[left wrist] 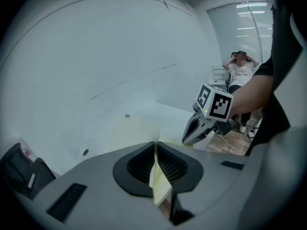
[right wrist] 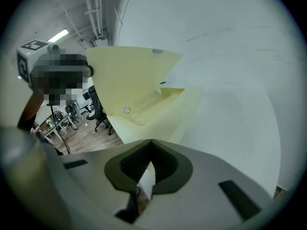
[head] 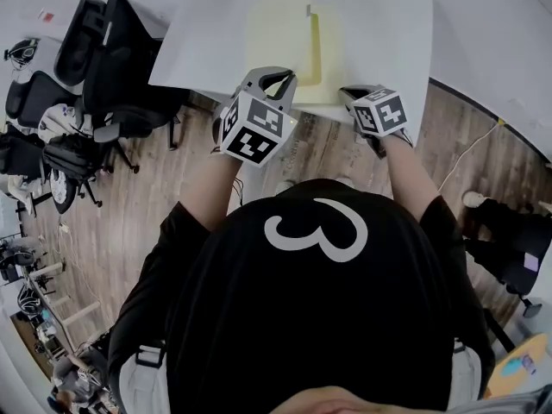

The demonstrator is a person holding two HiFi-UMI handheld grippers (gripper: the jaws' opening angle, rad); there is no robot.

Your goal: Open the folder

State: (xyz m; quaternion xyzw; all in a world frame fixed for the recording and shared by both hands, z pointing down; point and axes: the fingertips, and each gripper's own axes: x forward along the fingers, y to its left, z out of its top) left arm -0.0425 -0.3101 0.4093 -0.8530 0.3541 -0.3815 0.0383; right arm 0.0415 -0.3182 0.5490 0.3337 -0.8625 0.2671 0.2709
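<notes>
Folder (head: 289, 33): pale yellow, two thin leaves, flat on the white bench (head: 492, 41) just ahead of both tools, near edge at the bench's rim.

Top leaf (right wrist: 129, 75): raised and tilted off the lower one, small round stud (right wrist: 126, 110) near its edge.

Left tool (left wrist: 156, 166): jaws together, clamped on a thin yellow edge of the top leaf.

Right tool (right wrist: 149, 172): jaws together on a thin pale sheet edge, judged to be the lower leaf. Paler than the rest, so not certain.

Handling, judged:
- Light and flexible, likely to bow under its own weight once lifted.
- Smooth face, prone to slide out of a shallow pinch.
- Liable to crease if squeezed hard or twisted.

Hold, judged:
- Near free edge, seated well back in the ribbed pads, one leaf per tool.
- Lower leaf kept down under the right tool.
- Top leaf swung up and away from the left tool's side, in line with the fold, without sideways pull.
</notes>
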